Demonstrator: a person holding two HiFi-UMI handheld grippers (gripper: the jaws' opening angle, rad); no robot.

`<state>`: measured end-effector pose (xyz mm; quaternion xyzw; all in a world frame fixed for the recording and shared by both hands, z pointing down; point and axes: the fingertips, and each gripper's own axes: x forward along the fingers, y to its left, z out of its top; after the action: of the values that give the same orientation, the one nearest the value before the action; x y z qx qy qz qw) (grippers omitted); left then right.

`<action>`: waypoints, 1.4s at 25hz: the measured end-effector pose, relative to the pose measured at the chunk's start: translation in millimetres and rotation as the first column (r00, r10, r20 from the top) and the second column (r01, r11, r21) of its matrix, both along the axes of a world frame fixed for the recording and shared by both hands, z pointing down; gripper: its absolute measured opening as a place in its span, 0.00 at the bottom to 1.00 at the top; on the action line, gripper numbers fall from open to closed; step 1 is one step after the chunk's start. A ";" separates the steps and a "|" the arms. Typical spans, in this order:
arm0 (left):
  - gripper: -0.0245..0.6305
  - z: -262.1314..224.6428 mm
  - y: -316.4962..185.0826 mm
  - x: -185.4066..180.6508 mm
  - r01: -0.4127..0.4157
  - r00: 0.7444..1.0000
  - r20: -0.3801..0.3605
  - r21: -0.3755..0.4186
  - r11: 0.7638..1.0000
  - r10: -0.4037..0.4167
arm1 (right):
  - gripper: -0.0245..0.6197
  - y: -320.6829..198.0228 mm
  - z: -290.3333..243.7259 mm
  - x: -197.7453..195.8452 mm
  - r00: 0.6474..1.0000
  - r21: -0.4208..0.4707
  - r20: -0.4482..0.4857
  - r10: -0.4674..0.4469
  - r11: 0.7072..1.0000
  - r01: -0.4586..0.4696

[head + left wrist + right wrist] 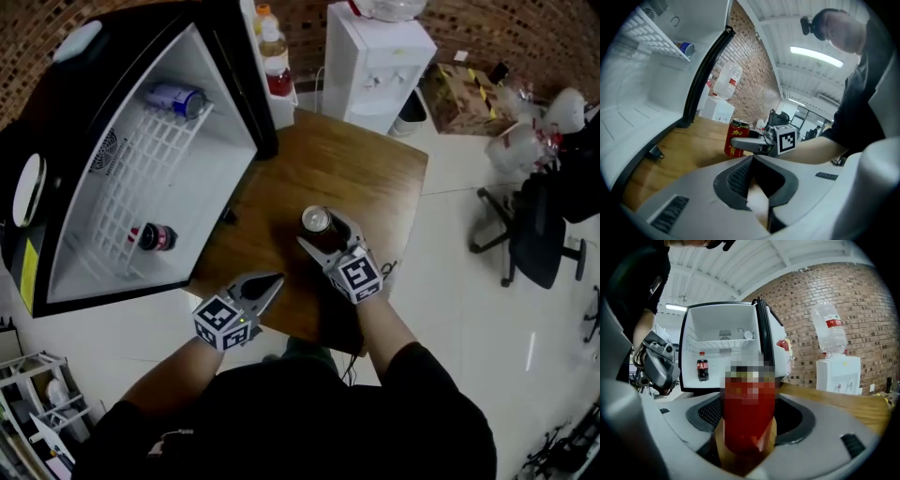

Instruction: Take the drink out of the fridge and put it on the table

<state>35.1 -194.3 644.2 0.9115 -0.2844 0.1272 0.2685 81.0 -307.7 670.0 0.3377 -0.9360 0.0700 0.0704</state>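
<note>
Right now the right claw [318, 228] grips the red can [316, 219] on the table [361, 169] beside the fridge [187, 159]; left claw [278, 278] is closed and empty. An uneven release could tip the can.

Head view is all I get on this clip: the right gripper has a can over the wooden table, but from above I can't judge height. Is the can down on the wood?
Observer: Yes. The left gripper view shows the can side-on, upright, with its base resting on the table.
Operator: Is the right gripper really clamped on it?
Observer: It looks so. In the right gripper view, the pads of the right gripper sit against both sides of the can.
Operator: And is the left gripper carrying anything?
Observer: No. In its own view, the jaws of the left gripper meet at the tips with nothing between them.
</note>
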 end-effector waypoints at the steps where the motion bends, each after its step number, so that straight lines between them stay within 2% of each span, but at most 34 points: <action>1: 0.03 5.8 2.3 4.2 -0.023 1.000 0.018 0.001 1.000 0.023 | 0.53 -0.9 4.3 -0.4 1.000 -0.005 0.002 0.000 1.000 0.000; 7: 0.03 15.5 8.9 23.9 -0.085 0.996 0.020 -0.009 0.996 0.085 | 0.53 10.0 28.2 5.9 1.000 -0.019 0.007 0.002 1.000 -0.002; 11: 0.03 18.2 7.6 28.2 -0.080 0.997 0.010 -0.015 0.997 0.080 | 0.53 15.9 32.5 4.3 0.997 0.021 -0.059 -0.039 0.999 0.041; 14: 0.03 15.9 8.5 28.4 -0.063 0.998 0.004 -0.011 0.998 0.063 | 0.56 20.1 34.2 4.1 0.995 0.006 -0.086 -0.052 0.999 0.053; 15: 0.03 13.8 9.8 27.8 -0.057 0.998 0.001 -0.007 0.998 0.057 | 0.62 22.1 33.1 6.3 0.995 0.002 -0.089 -0.045 0.999 0.046; 17: 0.03 7.3 15.9 24.6 -0.051 0.999 -0.005 0.006 0.999 0.051 | 0.66 27.3 27.3 13.8 0.995 0.012 -0.096 -0.022 1.000 0.023; 21: 0.03 -19.5 42.8 9.3 -0.043 0.999 -0.022 0.045 0.998 0.044 | 0.66 54.0 6.2 36.9 0.993 0.026 -0.115 0.029 0.999 -0.026; 25: 0.03 -58.6 91.1 -22.0 -0.020 0.998 -0.051 0.107 0.994 0.025 | 0.66 107.3 -23.2 63.9 0.981 0.045 -0.177 0.084 0.996 -0.078; 29: 0.03 -104.4 160.4 -59.7 0.016 0.996 -0.086 0.212 0.977 0.003 | 0.65 180.7 -71.5 76.0 0.967 0.102 -0.221 0.126 0.989 -0.106; 32: 0.03 -139.3 227.3 -87.6 0.038 0.993 -0.116 0.274 0.961 -0.006 | 0.58 254.9 -113.0 67.4 0.972 0.101 -0.201 0.119 0.990 -0.100; 35: 0.03 -176.0 289.8 -124.5 0.043 0.992 -0.125 0.323 0.945 -0.002 | 0.52 327.2 -160.1 36.6 0.985 0.073 -0.148 0.084 0.995 -0.073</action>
<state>-89.4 95.4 468.1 0.9461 -0.2948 0.0188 0.1329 117.6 19.5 509.9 0.3809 -0.9157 0.0153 0.1270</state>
